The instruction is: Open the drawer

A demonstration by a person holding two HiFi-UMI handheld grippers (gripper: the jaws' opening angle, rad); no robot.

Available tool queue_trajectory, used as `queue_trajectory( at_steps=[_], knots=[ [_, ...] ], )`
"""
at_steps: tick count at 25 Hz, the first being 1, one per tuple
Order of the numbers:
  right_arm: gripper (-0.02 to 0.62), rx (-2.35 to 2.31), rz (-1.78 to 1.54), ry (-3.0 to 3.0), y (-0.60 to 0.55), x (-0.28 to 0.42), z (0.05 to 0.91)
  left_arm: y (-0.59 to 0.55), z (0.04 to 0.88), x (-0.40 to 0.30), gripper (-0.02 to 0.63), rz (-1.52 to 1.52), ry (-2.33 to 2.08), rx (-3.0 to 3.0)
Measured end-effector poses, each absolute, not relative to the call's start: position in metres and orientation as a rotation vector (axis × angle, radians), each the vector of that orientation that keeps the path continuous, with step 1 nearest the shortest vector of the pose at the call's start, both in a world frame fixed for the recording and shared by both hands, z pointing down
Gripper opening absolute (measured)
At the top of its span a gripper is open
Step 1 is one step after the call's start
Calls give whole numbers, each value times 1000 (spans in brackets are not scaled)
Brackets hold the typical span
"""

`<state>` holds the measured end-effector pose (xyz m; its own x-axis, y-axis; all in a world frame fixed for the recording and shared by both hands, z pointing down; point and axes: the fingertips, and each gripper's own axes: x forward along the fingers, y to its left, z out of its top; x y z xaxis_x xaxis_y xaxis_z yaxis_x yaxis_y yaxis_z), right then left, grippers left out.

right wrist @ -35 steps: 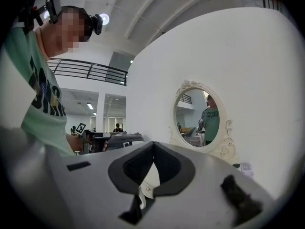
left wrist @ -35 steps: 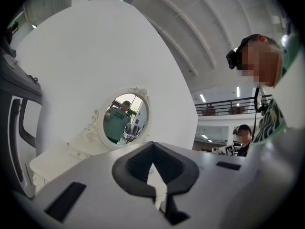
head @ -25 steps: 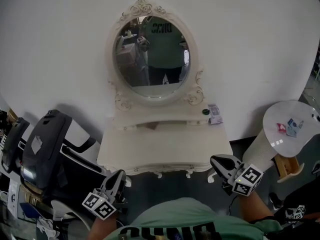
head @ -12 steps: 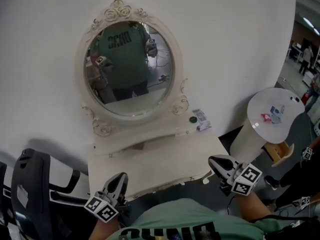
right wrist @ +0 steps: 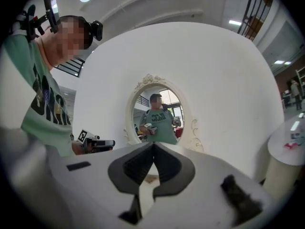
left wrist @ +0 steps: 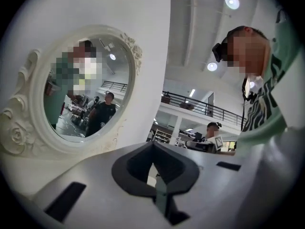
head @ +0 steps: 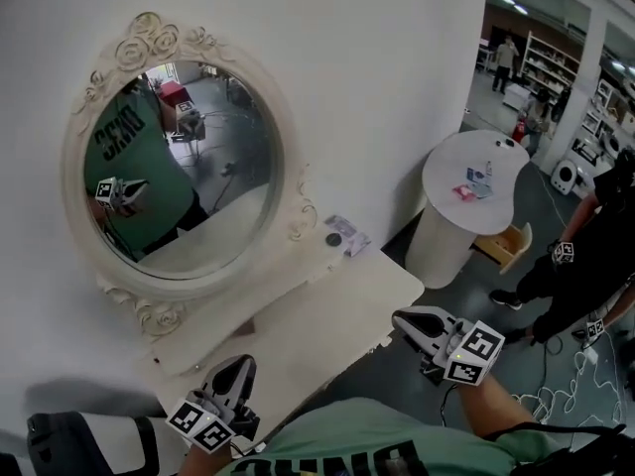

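Note:
A white vanity table (head: 327, 310) with an ornate oval mirror (head: 174, 172) stands against the white wall, slanted across the head view. Its front apron runs along the near edge, and I cannot make out a drawer front or handle there. My left gripper (head: 238, 368) hovers over the table's near left edge, its jaws shut and empty. My right gripper (head: 404, 318) is just off the table's right front corner, also shut with nothing held. The left gripper (left wrist: 153, 151) faces the mirror frame. The right gripper (right wrist: 153, 150) faces the mirror across the table top.
A round white pedestal table (head: 451, 191) with small items stands to the right, a wooden box (head: 504, 246) behind it on the floor. A person in black (head: 585, 256) stands at the far right, near cables (head: 551, 400). A small packet (head: 349, 234) lies on the vanity's shelf.
The head view has swung right, so the vanity now sits left and tilted, and the open room shows. Both grippers stayed shut and shifted along the table's front edge.

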<state>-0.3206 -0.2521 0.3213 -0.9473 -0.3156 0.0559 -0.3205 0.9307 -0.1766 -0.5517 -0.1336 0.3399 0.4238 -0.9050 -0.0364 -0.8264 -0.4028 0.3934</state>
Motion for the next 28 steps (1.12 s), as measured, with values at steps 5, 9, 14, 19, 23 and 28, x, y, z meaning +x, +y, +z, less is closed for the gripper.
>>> queue_trajectory(
  at_steps=[5,9,14,19,23,28],
  knots=[
    [12,771,322,-3002,-247,-284,328,-171,348,-528,-3,-314,-1257,2448],
    [12,900,325,-2961,-243,-254,334,-195,356,-494,-3,-293,-1107,2493],
    [12,1078,303,-2914,-227,-201,331,-208,363,-437,-3,-213,-928,2536],
    [12,1194,308,-2923,-207,-138,334,-206,365,-374,-3,-107,-854,2584],
    [11,1199,319,-2937,-191,-83,343,-198,365,-323,-3,-58,-887,2608],
    [12,1126,322,-2948,-173,-14,355,-182,375,-259,-3,-44,-1003,2565]
  ],
)
